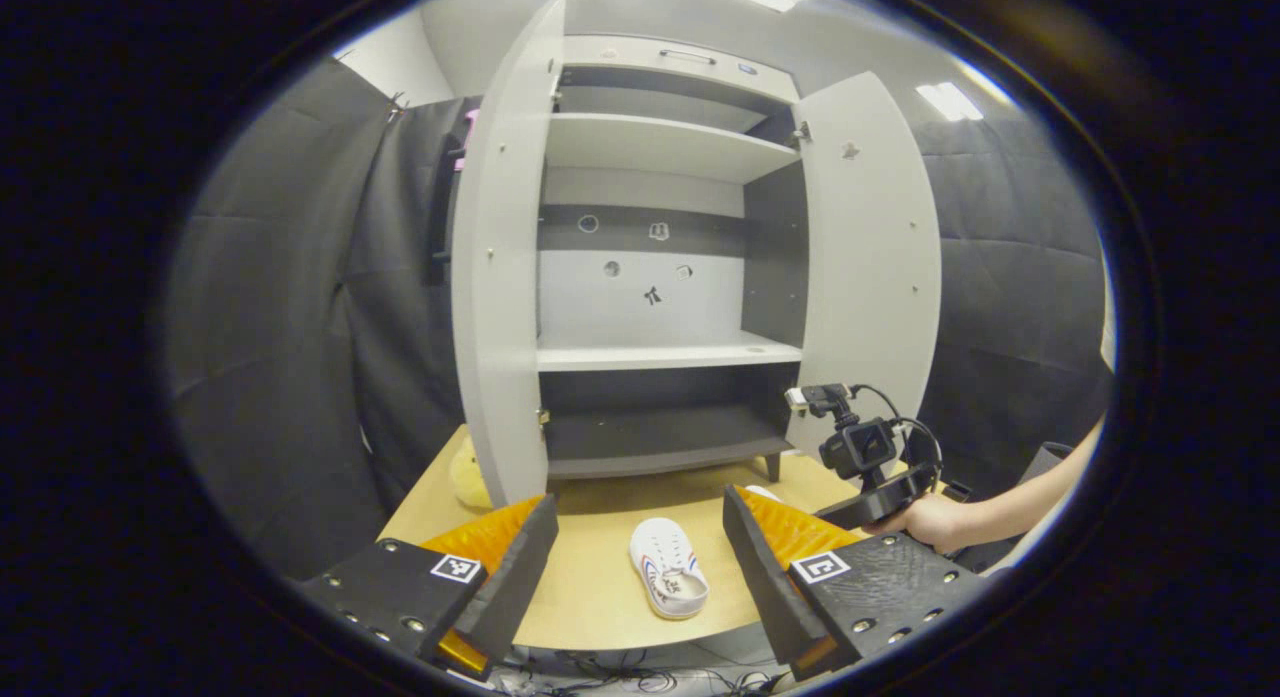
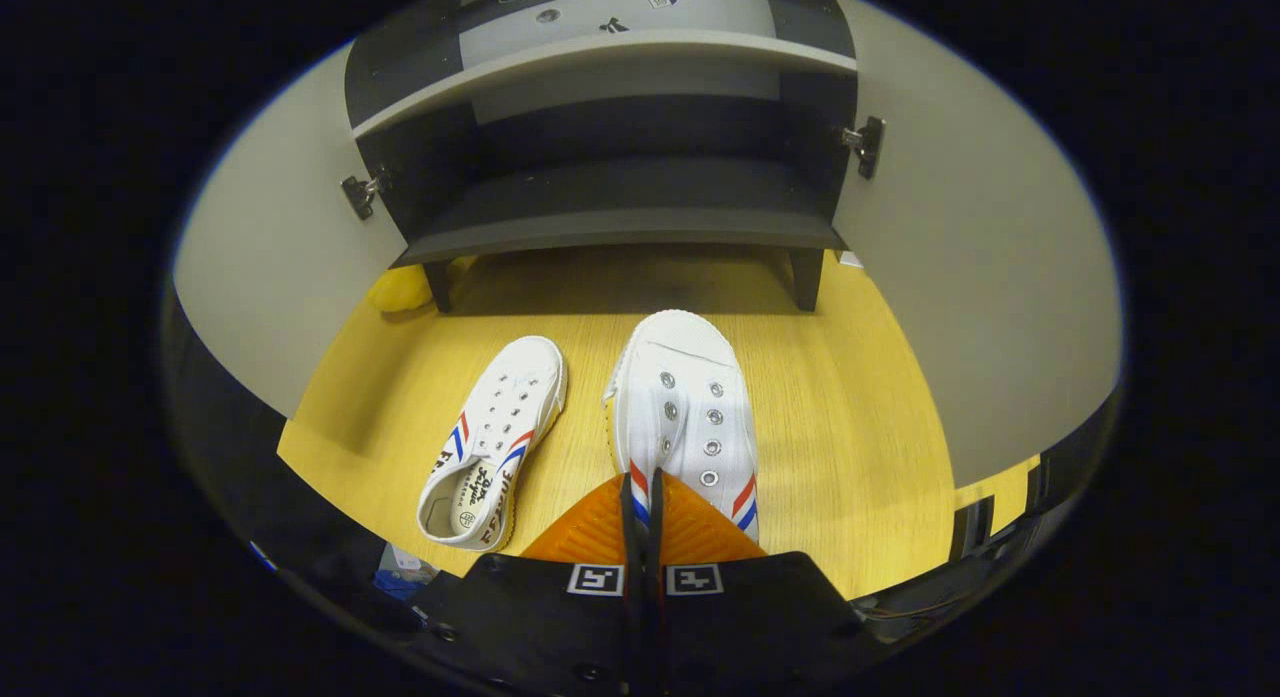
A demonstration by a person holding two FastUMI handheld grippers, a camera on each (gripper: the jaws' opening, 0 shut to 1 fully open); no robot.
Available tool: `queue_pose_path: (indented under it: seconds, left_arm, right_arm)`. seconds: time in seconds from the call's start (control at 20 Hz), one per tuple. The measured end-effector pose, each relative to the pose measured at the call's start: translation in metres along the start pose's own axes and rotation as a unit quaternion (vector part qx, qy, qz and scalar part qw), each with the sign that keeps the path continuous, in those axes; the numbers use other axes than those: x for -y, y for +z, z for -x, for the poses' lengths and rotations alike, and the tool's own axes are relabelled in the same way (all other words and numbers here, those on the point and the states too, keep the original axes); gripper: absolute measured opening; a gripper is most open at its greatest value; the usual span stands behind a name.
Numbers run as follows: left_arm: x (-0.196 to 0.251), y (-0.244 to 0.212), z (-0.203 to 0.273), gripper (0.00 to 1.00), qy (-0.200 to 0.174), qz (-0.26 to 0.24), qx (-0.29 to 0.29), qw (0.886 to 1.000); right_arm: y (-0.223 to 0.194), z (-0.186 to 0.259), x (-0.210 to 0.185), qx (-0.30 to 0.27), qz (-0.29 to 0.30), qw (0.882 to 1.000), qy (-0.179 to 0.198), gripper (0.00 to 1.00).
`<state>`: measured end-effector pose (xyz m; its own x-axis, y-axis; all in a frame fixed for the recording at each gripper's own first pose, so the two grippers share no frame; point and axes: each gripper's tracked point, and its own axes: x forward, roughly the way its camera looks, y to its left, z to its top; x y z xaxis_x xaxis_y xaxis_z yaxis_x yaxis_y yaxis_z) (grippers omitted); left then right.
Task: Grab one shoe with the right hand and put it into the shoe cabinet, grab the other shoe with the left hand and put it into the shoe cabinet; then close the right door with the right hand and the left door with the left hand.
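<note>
Your right hand-held gripper (image 2: 640, 497) has its fingers drawn together on the heel collar of the nearer shoe (image 2: 682, 407); that thin canvas edge is a fair hold, since the shoe looks light, soft above and stiffer at the rubber sole, though it may droop at the toe. It is white, with metal eyelets and red-and-blue side stripes. The other shoe (image 2: 495, 439) lies just left of it on the desk (image 2: 850, 417). Your left hand-held gripper (image 1: 640, 562) hangs spread wide. Beyond the shoes, the shoe cabinet (image 2: 620, 222) stands with both doors swung wide.
</note>
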<state>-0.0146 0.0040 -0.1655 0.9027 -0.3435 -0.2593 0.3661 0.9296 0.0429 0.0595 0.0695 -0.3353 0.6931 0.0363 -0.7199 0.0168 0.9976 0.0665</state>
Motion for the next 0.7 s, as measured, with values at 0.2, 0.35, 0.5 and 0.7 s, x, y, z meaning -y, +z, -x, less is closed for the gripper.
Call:
queue_pose_path:
  seconds: [0.2,0.35,0.5,0.7]
  left_arm:
    - [0.008,0.000,-0.009,0.94,-0.029,-0.013,0.009,0.999]
    - [0.005,0.000,-0.011,0.94,-0.039,-0.020,0.015,0.999]
    - [0.003,-0.004,-0.012,0.95,-0.043,-0.027,0.016,0.999]
    - [-0.017,-0.011,-0.007,0.97,-0.045,-0.023,0.015,0.999]
  right_arm:
    - [0.026,0.041,-0.005,0.040,-0.022,0.999,0.003,0.01]
    - [0.060,0.072,-0.012,0.084,-0.031,0.996,0.006,0.01]
    - [0.106,0.102,-0.023,0.139,-0.024,0.990,0.004,0.01]
    - [0.169,0.138,-0.044,0.201,-0.035,0.979,0.022,0.01]
